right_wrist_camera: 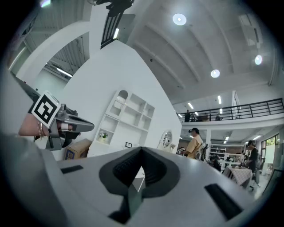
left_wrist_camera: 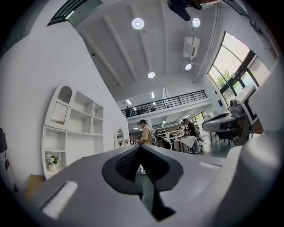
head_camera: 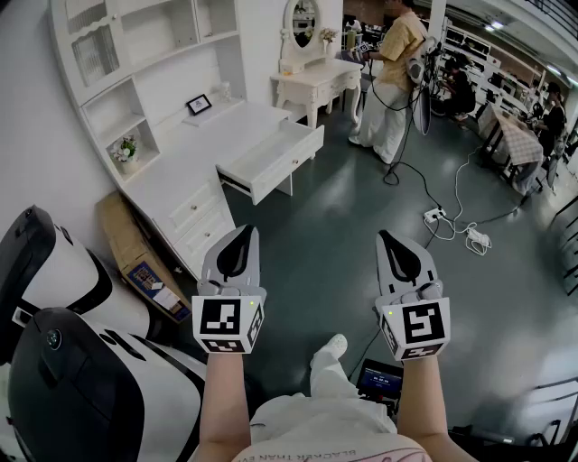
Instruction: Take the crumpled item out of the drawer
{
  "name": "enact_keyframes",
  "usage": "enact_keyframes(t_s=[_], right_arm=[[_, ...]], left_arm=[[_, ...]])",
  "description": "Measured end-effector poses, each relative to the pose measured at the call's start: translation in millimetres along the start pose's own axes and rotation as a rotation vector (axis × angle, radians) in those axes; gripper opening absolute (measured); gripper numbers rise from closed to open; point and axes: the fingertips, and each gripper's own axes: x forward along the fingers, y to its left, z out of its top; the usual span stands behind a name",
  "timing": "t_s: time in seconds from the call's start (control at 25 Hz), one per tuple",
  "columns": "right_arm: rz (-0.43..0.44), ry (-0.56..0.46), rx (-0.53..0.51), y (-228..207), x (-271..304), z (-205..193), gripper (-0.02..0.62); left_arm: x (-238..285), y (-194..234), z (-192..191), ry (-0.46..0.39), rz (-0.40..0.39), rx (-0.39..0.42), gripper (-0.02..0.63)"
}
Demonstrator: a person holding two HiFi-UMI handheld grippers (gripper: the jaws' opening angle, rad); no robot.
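While well apart from the drawer (head_camera: 271, 161), left claw (head_camera: 246, 231), right claw (head_camera: 385, 236) closed.

Lab hall (staged bedroom corner): white desk (head_camera: 246, 123), power strip (head_camera: 434, 215), mezzanine (left_wrist_camera: 171, 101).

Quick headcount: two grippers, so left gripper (head_camera: 246, 236) plus right gripper (head_camera: 388, 240). One counter (head_camera: 194, 167), one open drawer (head_camera: 271, 162), one oval mirror (head_camera: 303, 23), one flowerpot (head_camera: 125, 155), one little frame (head_camera: 199, 104), one cardboard box (head_camera: 135, 257), two power strips (head_camera: 434, 216) on the floor, one person (head_camera: 395, 72) standing.
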Motion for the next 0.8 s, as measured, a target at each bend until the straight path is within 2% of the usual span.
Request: enact_keyframes(t_s=[0.16,0.4,0.6,0.8], right_arm=[[0.006,-0.001,-0.004,2,10,-7,0.006],[0.033,0.004,-0.004,-2,48,-17,0.006],[0.067,0.001,-0.002,-15,107,-29,0.006],[0.099,-0.005,-0.004,-40,176,-39,0.006]], left_arm=[[7,4,-6,-0.008,-0.002,-0.013,0.009],[43,18,-30,0.037,-0.004,-0.023,0.009],[89,40,-46,0.059,0.016,-0.024,0.009],[157,65,-50,0.055,0.040,-0.022,0.009]])
